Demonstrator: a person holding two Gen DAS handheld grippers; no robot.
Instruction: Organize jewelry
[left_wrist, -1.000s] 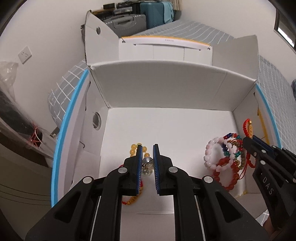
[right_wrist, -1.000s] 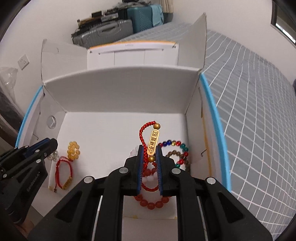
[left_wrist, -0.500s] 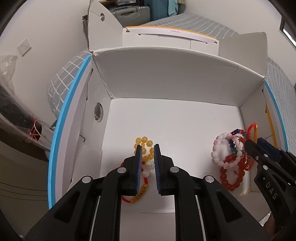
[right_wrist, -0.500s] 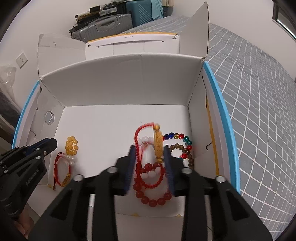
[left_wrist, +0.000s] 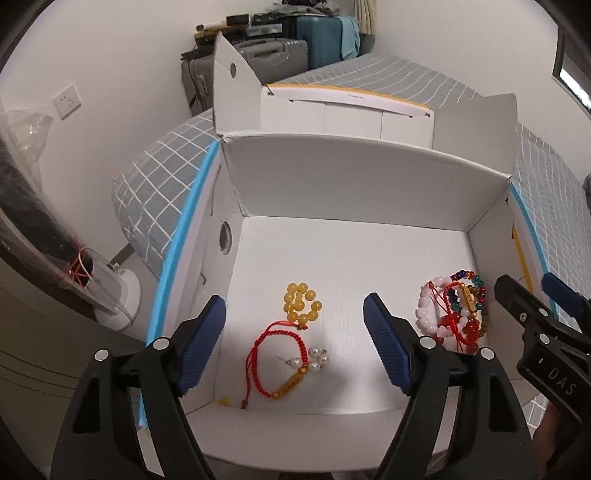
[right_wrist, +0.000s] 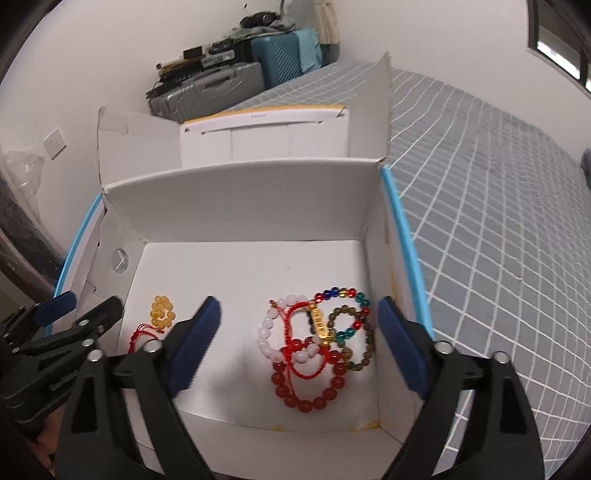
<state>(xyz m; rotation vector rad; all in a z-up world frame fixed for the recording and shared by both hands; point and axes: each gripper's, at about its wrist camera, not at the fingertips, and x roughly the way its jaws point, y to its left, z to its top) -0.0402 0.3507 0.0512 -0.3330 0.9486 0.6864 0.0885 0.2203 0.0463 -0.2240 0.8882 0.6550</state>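
An open white box (left_wrist: 351, 258) holds the jewellery. On its floor at the left lie a yellow bead bracelet (left_wrist: 301, 306), a red cord bracelet (left_wrist: 280, 354) and small pearl earrings (left_wrist: 314, 360). My left gripper (left_wrist: 295, 306) hangs above them with its jaws opening and nothing between the pads. At the right a red cord with a gold charm (right_wrist: 319, 325) lies on a pile of red beads (right_wrist: 306, 384), pink beads (right_wrist: 266, 332) and multicoloured beads (right_wrist: 347, 295). Over that pile my right gripper (right_wrist: 298, 306) is also opening, and it too is empty.
A second white box (right_wrist: 264, 140) stands behind the first, whose flaps stand up. Both rest on a grey checked bed cover (right_wrist: 498, 240). Suitcases (right_wrist: 221, 88) are stacked at the far wall. A plastic-wrapped bundle (left_wrist: 33, 206) lies at the left.
Both grippers went from shut to wide open and rose a little. The left let the pearl earrings drop by the red cord bracelet. The right let the gold-charm cord fall onto the pile.
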